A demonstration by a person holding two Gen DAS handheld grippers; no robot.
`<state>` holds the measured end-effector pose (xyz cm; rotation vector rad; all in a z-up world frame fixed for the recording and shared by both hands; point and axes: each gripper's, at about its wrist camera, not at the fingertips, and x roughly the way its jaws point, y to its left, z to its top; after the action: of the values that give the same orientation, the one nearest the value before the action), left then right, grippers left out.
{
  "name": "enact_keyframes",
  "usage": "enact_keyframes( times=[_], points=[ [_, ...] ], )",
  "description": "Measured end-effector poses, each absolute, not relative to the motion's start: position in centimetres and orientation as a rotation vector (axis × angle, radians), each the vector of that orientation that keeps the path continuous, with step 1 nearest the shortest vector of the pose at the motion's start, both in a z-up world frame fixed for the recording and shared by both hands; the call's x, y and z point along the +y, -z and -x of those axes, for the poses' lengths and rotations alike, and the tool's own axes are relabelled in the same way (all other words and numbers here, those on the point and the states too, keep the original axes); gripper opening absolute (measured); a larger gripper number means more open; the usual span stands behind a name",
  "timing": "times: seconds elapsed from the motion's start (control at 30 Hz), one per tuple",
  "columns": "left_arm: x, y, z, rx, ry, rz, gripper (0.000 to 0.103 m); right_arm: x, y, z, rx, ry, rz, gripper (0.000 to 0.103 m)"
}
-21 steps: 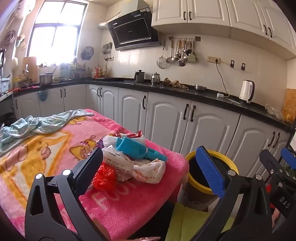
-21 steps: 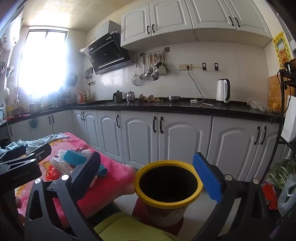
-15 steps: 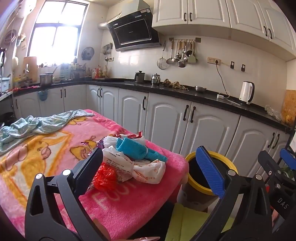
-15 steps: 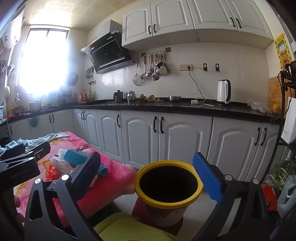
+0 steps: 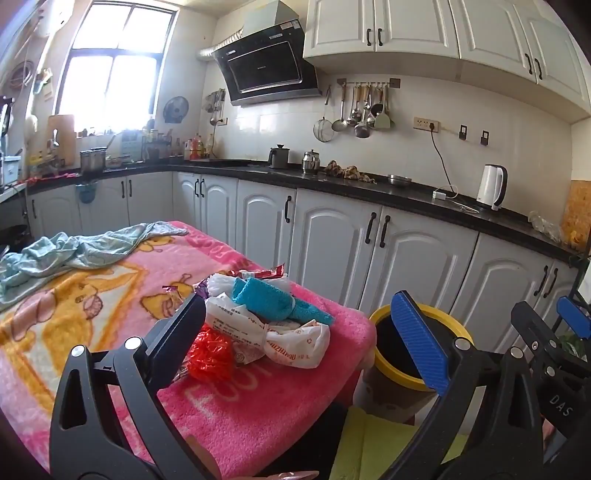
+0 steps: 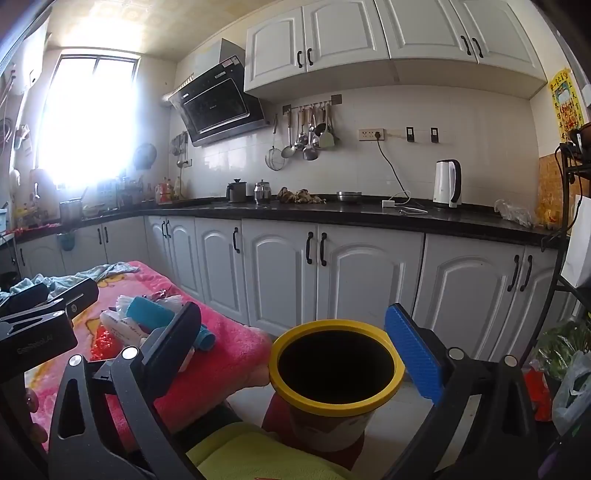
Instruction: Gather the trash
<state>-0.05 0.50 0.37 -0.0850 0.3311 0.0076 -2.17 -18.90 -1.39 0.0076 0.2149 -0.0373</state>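
A heap of wrappers and bags (image 5: 258, 325) sits on the blanket-covered table (image 5: 110, 314) at lower left of the frame, close to its right-hand edge. Just right of that edge, lower down, stands the bin (image 6: 336, 373), centre bottom in the right wrist view. A crumpled cloth (image 5: 74, 251) lies at the table's far left. Behind everything the counter (image 6: 332, 216) runs across mid-frame, the kettle (image 6: 447, 183) on it to the right, utensils (image 6: 306, 133) hanging above, cabinets (image 6: 369, 33) along the top.

The left claw's finger (image 5: 177, 339) hides part of the trash pile (image 5: 266, 325); the bin (image 6: 336, 373) interior is too dark to read.
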Motion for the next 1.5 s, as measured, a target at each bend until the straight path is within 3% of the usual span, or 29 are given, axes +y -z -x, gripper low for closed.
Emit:
enact_keyframes(
  times=[1.5],
  points=[
    [1.8, -0.1, 0.2, 0.343, -0.043, 0.127, 0.092, -17.9, 1.2, 1.7, 0.222, -0.041, 0.036, 0.097]
  ],
)
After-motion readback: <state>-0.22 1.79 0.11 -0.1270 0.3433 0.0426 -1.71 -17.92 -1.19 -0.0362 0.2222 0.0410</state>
